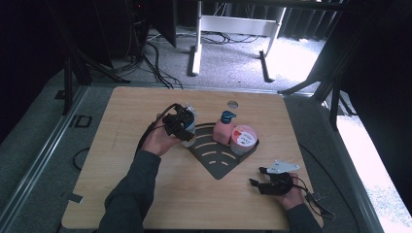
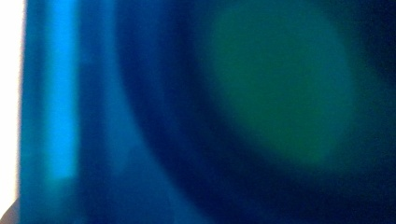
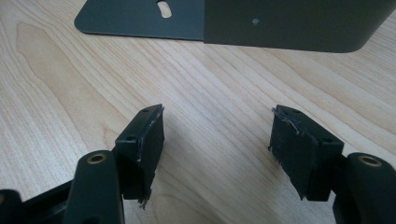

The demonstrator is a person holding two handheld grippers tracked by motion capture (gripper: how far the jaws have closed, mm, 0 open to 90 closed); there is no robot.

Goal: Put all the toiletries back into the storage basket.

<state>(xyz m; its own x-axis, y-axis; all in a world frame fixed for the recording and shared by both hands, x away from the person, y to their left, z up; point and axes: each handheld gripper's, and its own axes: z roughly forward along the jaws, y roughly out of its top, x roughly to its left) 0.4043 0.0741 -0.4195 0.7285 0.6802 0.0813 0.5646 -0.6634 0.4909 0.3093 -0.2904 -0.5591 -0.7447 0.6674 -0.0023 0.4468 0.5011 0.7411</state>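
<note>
My left gripper is closed around a pale bottle with a white cap, at the left edge of a dark slotted corner rack. In the left gripper view the bottle is a close blue-green blur, so its label cannot be read. I cannot tell whether the bottle rests on the rack or hangs just above it. A pink pump bottle and a round tub with a pink lid stand in the rack. My right gripper lies low on the table at the front right, open with nothing between its jaws.
The wooden table has bare wood to the left, behind and in front of the rack. A small round hole is near its far edge. In the right gripper view the rack's wall and base plate lie ahead of the jaws.
</note>
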